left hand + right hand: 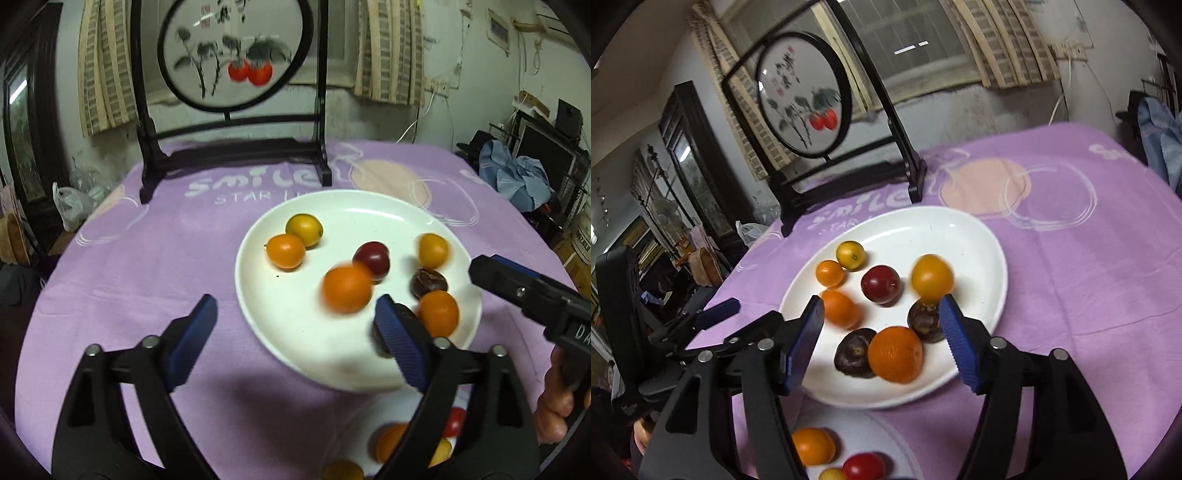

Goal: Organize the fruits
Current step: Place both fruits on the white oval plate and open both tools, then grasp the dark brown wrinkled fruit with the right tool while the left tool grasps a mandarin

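Both the left gripper (295, 328) and right gripper (882, 332) hang released over the plate (979, 236). Likely picking next: the right one must close on the orange (895, 354) between its fingers.

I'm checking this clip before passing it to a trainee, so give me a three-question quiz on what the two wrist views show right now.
1. True or false: the left gripper is clamped on an orange.
2. Multiple choice: what does the white plate rest on? A) bare wood B) a purple cloth C) a metal tray
3. Fill in: the dark red plum lies on the ____.

Key
1. False. Its jaws stand wide apart with nothing between them; the right gripper is open too.
2. B.
3. Plate, among several orange and yellow fruits and two dark brown ones.
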### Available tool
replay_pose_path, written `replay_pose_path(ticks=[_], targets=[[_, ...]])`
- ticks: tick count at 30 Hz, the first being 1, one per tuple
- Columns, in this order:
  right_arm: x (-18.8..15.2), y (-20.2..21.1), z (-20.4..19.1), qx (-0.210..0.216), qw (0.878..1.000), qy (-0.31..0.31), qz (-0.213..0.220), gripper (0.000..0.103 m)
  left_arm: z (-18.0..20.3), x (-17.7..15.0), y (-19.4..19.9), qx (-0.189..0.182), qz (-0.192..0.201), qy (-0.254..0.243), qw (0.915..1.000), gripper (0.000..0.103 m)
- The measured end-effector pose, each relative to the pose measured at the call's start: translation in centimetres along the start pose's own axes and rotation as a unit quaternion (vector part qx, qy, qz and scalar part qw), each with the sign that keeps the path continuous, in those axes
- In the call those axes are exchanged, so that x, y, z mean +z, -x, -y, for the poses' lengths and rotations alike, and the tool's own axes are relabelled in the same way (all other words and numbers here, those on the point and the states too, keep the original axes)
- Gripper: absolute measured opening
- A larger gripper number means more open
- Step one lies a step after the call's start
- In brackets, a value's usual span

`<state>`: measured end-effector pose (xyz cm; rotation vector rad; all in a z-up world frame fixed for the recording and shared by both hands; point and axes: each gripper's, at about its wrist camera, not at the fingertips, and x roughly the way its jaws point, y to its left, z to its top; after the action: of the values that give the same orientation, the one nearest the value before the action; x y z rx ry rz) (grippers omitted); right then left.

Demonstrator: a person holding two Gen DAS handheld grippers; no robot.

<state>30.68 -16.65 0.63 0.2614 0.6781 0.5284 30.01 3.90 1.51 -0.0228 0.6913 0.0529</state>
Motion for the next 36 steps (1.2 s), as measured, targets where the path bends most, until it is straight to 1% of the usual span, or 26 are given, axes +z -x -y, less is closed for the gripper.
replay_pose_path(ticks=[1,4,7,9,10,13,15,17,18,21,23,26,31,33,36], targets=[[-0.1,0.4,0.0,0.000,1.000,0.003,0.001,0.065,-0.2,-0.4,0.6,0.001,0.003,0.003,1.0000,0.099],[-1.2,1.8,0.0,-0.001,1.000,0.017,-0.006,0.065,-0.7,-1.6,1.6,0.009,0.002,-0.003,1.0000,0.100],[-2.9,2.9,-0.2,-0.007,0.998,0.050,-0.029,0.065,-1.4,-2.8,2.3,0.020,-0.005,-0.004,0.9998,0.100],[-4.2,3.5,-0.1,-0.019,0.997,0.058,-0.047,0.065,-2.0,-3.5,2.7,0.021,-0.010,0.006,0.9997,0.100],[-5.0,3.7,0.0,-0.023,0.996,0.060,-0.065,0.065,-2.4,-3.9,2.8,0.019,-0.019,0.016,0.9995,0.100],[-6.4,3.8,0.0,-0.028,0.993,0.071,-0.095,0.065,-3.7,-4.9,3.1,0.002,-0.032,0.044,0.9985,0.100],[-7.5,3.5,-0.6,-0.041,0.987,0.108,-0.115,0.065,-4.2,-5.2,3.3,0.011,-0.032,0.052,0.9981,0.100],[-8.4,2.7,-1.2,-0.057,0.976,0.155,-0.140,0.065,-4.6,-5.4,3.4,0.025,-0.028,0.058,0.9976,0.100],[-8.8,2.4,-1.4,-0.061,0.973,0.167,-0.150,0.065,-4.9,-5.4,3.4,0.028,-0.030,0.062,0.9973,0.100],[-9.3,2.5,-1.8,-0.050,0.968,0.187,-0.160,0.064,-5.5,-5.7,3.2,0.024,-0.038,0.078,0.9960,0.100],[-9.5,2.9,-2.3,-0.048,0.964,0.207,-0.158,0.064,-5.8,-5.8,3.2,0.018,-0.043,0.087,0.9951,0.100],[-9.8,3.4,-2.8,-0.038,0.962,0.221,-0.156,0.063,-6.1,-5.9,3.3,0.012,-0.043,0.095,0.9944,0.100],[-10.4,3.2,-3.1,-0.035,0.956,0.235,-0.172,0.054,-6.0,-5.9,3.4,0.012,-0.040,0.091,0.9950,0.100],[-10.5,2.8,-3.0,-0.037,0.955,0.234,-0.178,0.052,-5.9,-5.9,3.4,0.011,-0.041,0.090,0.9951,0.100],[-10.6,2.3,-2.9,-0.043,0.954,0.233,-0.184,0.052,-5.8,-5.9,3.5,0.011,-0.040,0.086,0.9954,0.100]])
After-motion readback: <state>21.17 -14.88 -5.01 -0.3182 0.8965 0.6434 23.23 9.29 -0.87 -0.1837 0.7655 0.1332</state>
